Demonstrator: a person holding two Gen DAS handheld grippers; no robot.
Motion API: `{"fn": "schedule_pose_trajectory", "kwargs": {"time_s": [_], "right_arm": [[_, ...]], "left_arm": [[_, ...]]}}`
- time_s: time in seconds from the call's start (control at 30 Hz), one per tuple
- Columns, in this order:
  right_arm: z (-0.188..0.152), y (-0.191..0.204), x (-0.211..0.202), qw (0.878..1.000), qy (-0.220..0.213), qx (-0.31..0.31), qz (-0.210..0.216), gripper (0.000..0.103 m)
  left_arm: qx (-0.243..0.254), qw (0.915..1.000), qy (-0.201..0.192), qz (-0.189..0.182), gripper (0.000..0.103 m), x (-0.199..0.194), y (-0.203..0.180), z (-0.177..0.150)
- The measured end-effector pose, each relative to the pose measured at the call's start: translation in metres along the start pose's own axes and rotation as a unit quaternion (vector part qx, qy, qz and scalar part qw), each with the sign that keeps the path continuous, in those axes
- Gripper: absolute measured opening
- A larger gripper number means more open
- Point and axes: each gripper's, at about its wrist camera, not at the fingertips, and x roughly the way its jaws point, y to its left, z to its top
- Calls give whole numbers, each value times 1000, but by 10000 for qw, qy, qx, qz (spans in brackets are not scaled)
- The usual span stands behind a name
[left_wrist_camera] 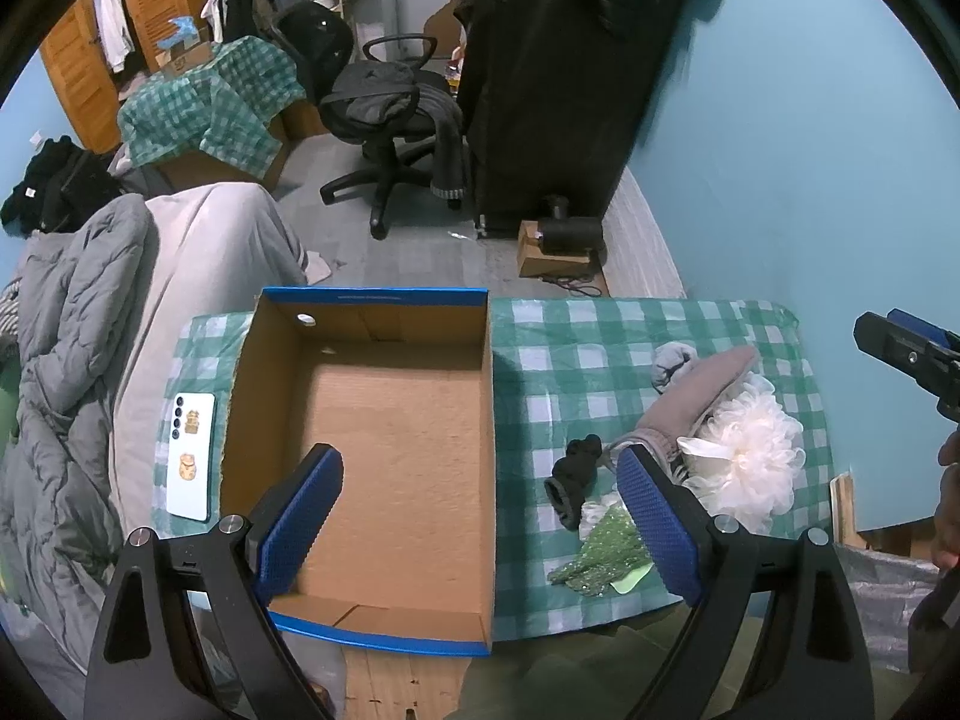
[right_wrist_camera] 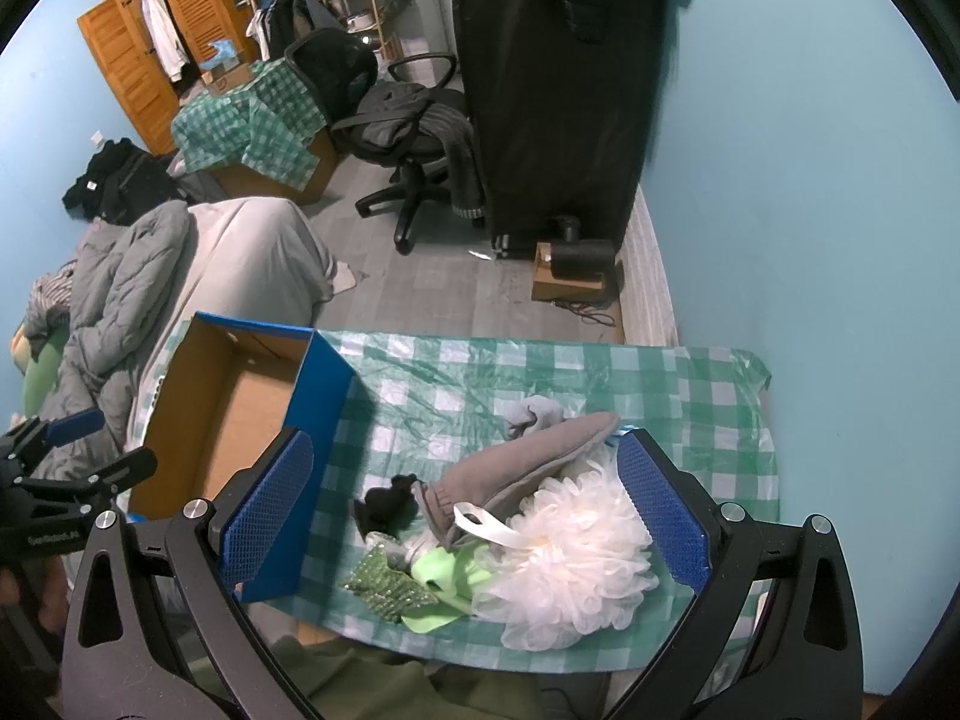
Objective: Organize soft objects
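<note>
The box (left_wrist_camera: 384,420) sits open and empty on the left part of the tabletop (left_wrist_camera: 600,336), its blue rim up, evidently set there to receive the soft items. Those items lie in one heap to its right, on the checked cloth: a white pouf (right_wrist_camera: 576,558) nearest the wall side, a grey sock (right_wrist_camera: 528,468) lying partly over it, a black glove (right_wrist_camera: 387,507) at the heap's box side, and a green sequin piece (right_wrist_camera: 384,582) with a pale green cloth (right_wrist_camera: 450,576) under the front edge. A smaller grey item (right_wrist_camera: 540,411) rests just behind the sock; what it is cannot be told. A phone (left_wrist_camera: 191,456) lies on the tabletop just left of the box, apart from the task. The left hand-held gripper (left_wrist_camera: 480,522) is spread wide and holds nothing; it hangs over the box's right wall, one finger over the box floor and the other over the heap's near edge. The right hand-held gripper (right_wrist_camera: 462,516) is likewise spread and empty, poised above the heap so that the pouf and sock fall between its fingers, which suggests a first pick from there. Judged from the empty box, sorting has not begun. The pouf's loop (right_wrist_camera: 480,519) offers an easy hold; the heaped items may drag one another when lifted.
</note>
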Motion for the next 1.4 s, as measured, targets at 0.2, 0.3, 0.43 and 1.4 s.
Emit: {"fn": "schedule_pose_trajectory", "kwargs": {"time_s": [0.2,0.3,0.43,1.4], "right_arm": [[3,2,-1,10000,-1,-7,-8,101],[-2,-8,-1,10000,10,16,-32,101],[-8,-14,6,10000,44,38,-43,101],[-69,-97,87,9900,1182,754,-155,101]], "left_arm": [[26,10000,42,-42,94,4,-6,4],[57,10000,44,-69,94,5,-9,7],[70,9999,33,-144,94,9,-14,10],[1472,9852,690,-552,94,107,-94,17]]}}
